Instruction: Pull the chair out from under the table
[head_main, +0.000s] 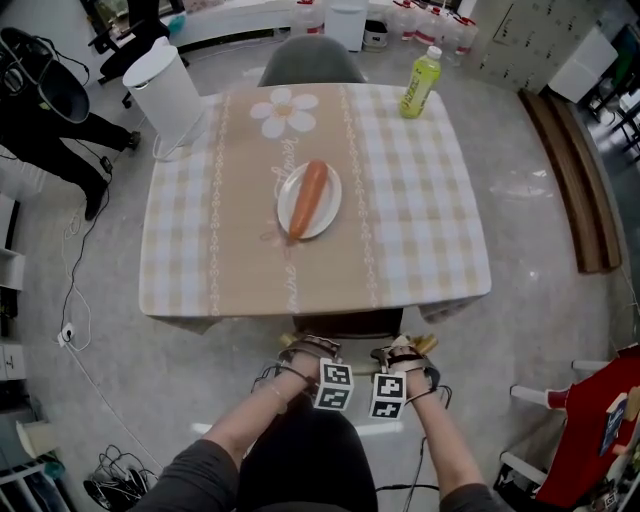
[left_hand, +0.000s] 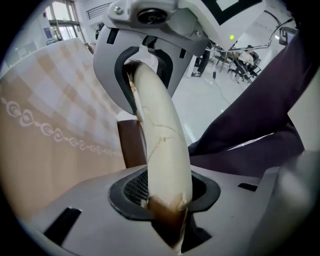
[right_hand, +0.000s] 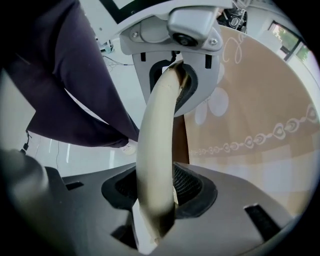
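The near chair is tucked under the table; only the dark top of its back (head_main: 348, 322) shows below the cloth's front edge. My left gripper (head_main: 312, 352) and right gripper (head_main: 402, 352) point down onto that top edge, side by side. In the left gripper view the worn cream rim of the chair back (left_hand: 160, 140) runs through my left gripper (left_hand: 167, 220), whose jaws are shut on it. In the right gripper view the same rim (right_hand: 155, 135) sits clamped in my right gripper (right_hand: 155, 220).
The table (head_main: 180, 290) has a checked cloth, with a carrot on a white plate (head_main: 330, 215) and a green bottle (head_main: 420, 82). Beyond it stand a second chair (head_main: 312, 58) and a white bin (head_main: 168, 88). My legs are just behind the near chair; red furniture (head_main: 590, 440) is at the right.
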